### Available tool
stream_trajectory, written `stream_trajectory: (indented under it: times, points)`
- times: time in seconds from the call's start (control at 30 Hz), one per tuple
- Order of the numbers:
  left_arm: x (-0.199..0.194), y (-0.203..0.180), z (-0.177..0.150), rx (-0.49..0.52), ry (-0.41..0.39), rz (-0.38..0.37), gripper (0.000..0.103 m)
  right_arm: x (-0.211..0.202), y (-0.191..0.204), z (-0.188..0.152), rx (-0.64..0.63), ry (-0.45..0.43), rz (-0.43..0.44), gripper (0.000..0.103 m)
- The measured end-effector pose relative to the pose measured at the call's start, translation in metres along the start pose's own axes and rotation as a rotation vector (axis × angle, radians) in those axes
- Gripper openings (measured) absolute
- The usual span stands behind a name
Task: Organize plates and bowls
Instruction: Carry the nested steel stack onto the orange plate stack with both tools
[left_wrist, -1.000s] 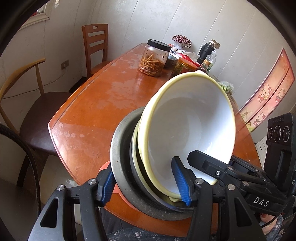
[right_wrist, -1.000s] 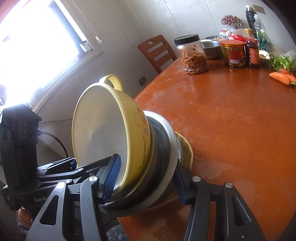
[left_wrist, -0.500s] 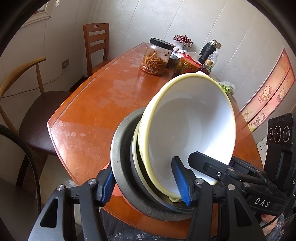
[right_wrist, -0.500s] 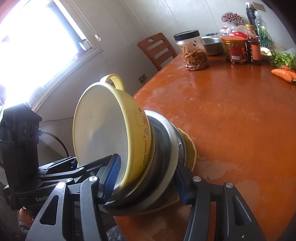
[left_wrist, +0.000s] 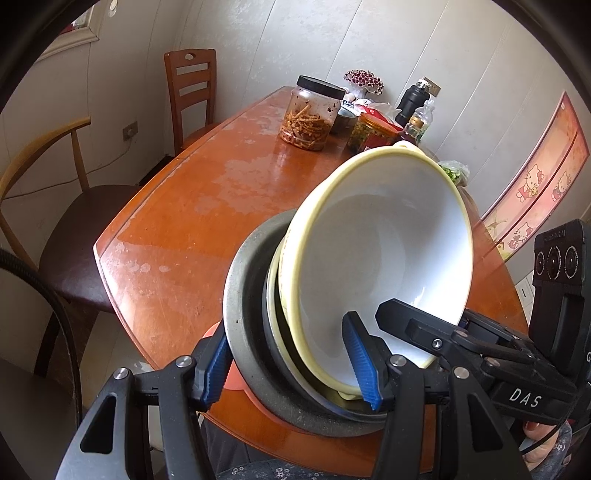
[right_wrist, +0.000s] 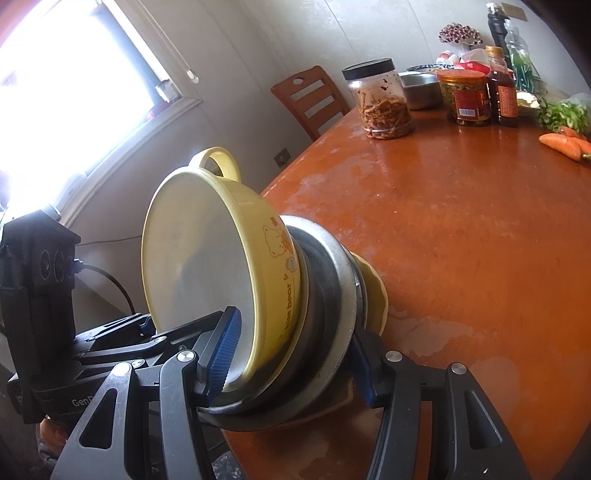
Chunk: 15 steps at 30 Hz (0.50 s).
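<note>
Nothing moved, tilted yellow bowl nested in grey dishes; both grippers' fingers clamp stack

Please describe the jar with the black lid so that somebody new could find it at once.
Look to the far end of the orange-brown table, near the wooden chair. The jar stands there, nearest the chair in the row of containers. Only it has a black lid and clear walls showing orange-brown strips inside.

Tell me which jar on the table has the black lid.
The clear jar of orange-brown strips, nearest the stacked bowls; the pickle jar beside it has an orange lid.
</note>
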<state>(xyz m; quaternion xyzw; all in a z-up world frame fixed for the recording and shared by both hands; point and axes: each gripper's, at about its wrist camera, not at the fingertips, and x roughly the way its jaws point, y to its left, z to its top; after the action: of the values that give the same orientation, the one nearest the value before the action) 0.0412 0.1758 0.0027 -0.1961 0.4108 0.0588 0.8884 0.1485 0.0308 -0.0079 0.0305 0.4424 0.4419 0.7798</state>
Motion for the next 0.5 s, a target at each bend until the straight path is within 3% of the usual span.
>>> stream_trajectory:
  times: [0.5]
  points:
    - [0.0023, -0.0056, -0.0028, 0.006, 0.001, 0.027, 0.057, -0.0026, -0.0022, -0.0008, -0.001, -0.006, -0.003, 0.058]
